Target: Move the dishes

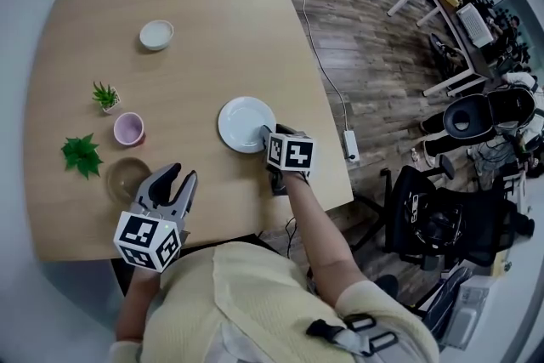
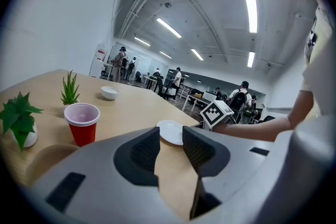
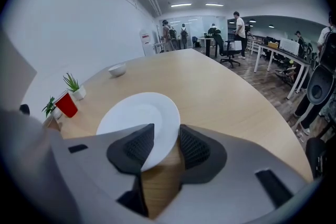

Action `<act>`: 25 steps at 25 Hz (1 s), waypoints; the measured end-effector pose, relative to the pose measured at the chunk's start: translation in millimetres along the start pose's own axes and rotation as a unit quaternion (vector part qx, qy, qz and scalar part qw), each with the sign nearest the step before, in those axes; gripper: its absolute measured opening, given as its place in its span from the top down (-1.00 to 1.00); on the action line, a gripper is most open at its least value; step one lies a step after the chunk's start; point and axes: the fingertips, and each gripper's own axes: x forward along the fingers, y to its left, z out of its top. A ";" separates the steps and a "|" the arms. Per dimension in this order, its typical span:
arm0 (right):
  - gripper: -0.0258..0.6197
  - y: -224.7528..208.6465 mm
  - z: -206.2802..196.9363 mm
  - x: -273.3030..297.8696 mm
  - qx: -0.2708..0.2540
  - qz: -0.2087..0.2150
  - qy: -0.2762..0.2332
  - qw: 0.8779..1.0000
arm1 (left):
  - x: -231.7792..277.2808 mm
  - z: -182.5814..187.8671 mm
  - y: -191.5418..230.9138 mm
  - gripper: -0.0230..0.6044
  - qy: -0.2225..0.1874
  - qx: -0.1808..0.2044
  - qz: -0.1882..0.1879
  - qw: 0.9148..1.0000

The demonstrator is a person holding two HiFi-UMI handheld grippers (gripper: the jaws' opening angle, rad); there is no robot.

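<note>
While right gripper fingers straddle the plate near rim, narrowly apart, rim sits against the left finger, gap at the other. Left gripper empty, fingers narrowly apart, plate well beyond them.

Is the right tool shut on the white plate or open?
Open: the right tool has its jaws apart around the white plate at its near rim, with bare table showing between them.

plate near edge hidden behind right gripper
</note>
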 end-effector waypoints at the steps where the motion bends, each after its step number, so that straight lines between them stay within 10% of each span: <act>1: 0.43 -0.4 0.2 0.2 0.001 0.001 0.000 1.000 | 0.5 0.1 0.0 0.48 -0.001 0.000 0.000 1.000; 25: 0.76 -2.7 14.7 -29.7 0.166 0.100 -0.057 0.979 | -7.9 13.0 16.7 0.48 -0.016 0.004 0.027 1.000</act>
